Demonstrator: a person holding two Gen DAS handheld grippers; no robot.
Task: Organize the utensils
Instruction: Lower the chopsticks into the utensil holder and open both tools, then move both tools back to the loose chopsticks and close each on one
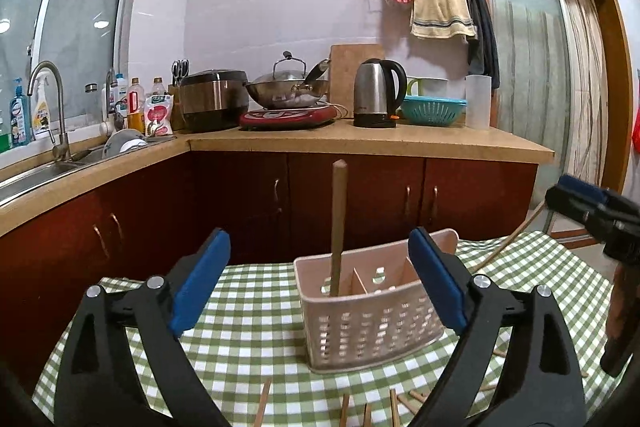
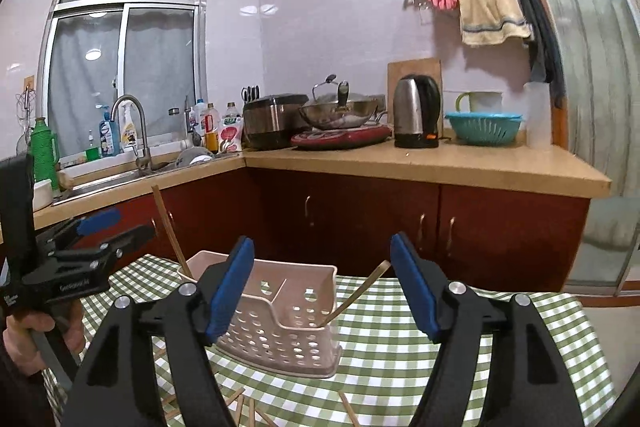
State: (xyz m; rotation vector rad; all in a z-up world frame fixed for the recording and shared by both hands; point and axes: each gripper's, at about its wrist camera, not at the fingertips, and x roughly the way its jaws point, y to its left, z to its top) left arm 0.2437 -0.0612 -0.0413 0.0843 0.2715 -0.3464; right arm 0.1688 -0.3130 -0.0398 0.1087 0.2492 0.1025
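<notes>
- While both tongs hang empty above the checked worktop (image 1: 256, 331), the task looks partly done
- 1 wooden chopstick (image 1: 339, 227) stands nearly upright in the left compartment of the pink utensil holder (image 1: 372, 323)
- 1 long curved utensil (image 2: 356, 293), perhaps a spoon, leans out of the holder's right end
- Several loose chopsticks (image 2: 240, 405) lie scattered on the cloth just in front of the holder; these are what is left to sort, judging by the layout
- The left tongs (image 1: 320, 283) are spread wide apart, framing the holder and gripping nothing
- The right tongs (image 2: 322, 287) are likewise spread apart and empty
</notes>
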